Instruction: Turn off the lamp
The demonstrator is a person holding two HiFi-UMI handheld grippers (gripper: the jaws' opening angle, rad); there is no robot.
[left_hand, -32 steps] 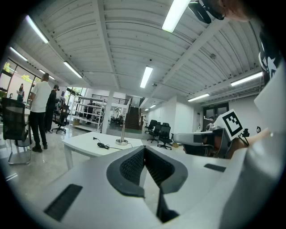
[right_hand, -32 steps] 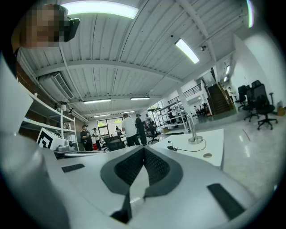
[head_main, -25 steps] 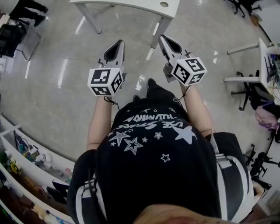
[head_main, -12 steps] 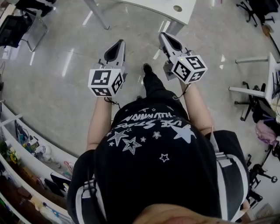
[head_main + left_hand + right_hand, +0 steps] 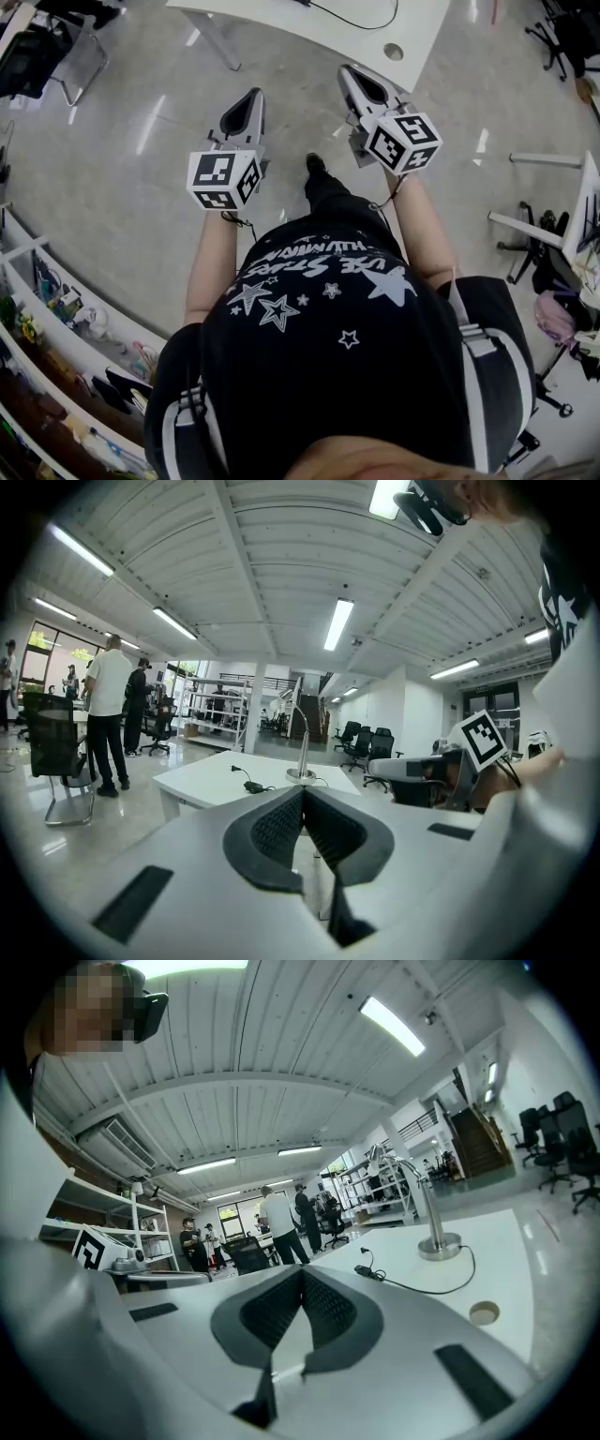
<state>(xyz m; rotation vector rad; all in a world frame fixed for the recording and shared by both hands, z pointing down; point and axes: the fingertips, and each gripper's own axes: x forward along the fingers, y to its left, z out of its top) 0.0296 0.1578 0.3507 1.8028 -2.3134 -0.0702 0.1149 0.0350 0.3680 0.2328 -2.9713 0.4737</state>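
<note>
The left gripper (image 5: 246,101) and right gripper (image 5: 359,82) are closed and empty, well short of the desk lamp (image 5: 433,1227); the switch-off is not yet done.

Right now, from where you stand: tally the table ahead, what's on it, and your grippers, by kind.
white table: 1
lamp: 1
cable: 1
cable hole: 1
grippers: 2, left gripper and right gripper, both shut and empty
Total: 6
</note>
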